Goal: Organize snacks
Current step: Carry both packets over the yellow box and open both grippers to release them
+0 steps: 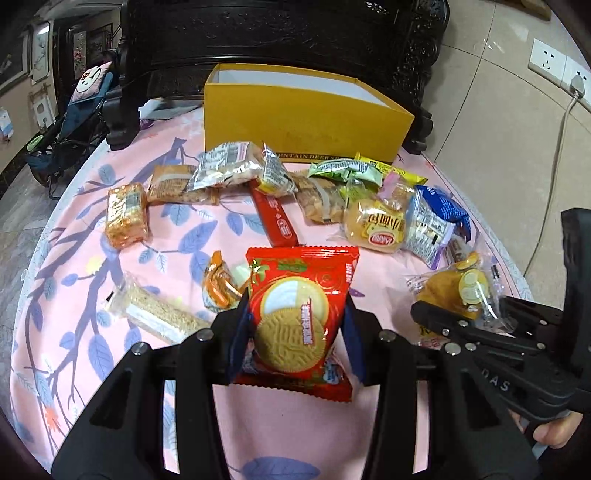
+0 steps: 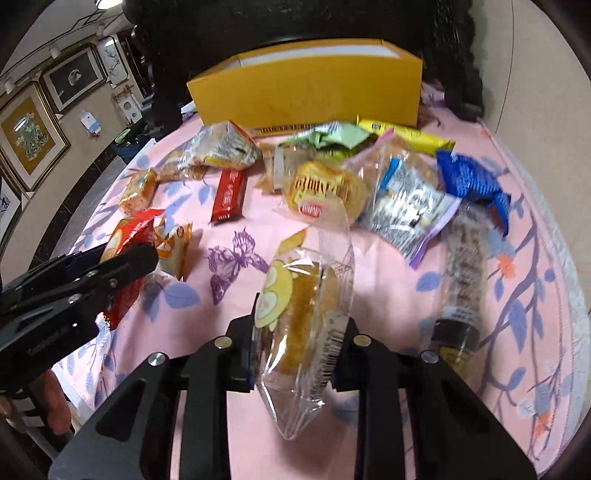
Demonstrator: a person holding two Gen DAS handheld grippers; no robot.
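My left gripper [image 1: 295, 317] is shut on a red biscuit packet [image 1: 299, 317] with a round sandwich biscuit pictured on it, held above the pink cloth. It also shows at the left of the right wrist view [image 2: 125, 254]. My right gripper [image 2: 301, 332] is shut on a clear-wrapped yellow cake [image 2: 306, 306] with a cartoon sticker, held above the table. That cake and gripper show at the right of the left wrist view [image 1: 458, 291]. An open yellow box [image 1: 306, 118] stands at the back of the table, also in the right wrist view [image 2: 306, 92].
Several snack packets lie before the box: an orange noodle block [image 1: 125, 214], a red bar [image 1: 275, 218], a bun [image 1: 373, 225], a blue packet [image 2: 472, 181], a sesame bar [image 1: 159, 314], a long clear cracker tube [image 2: 461, 280]. Dark carved furniture [image 1: 280, 33] stands behind.
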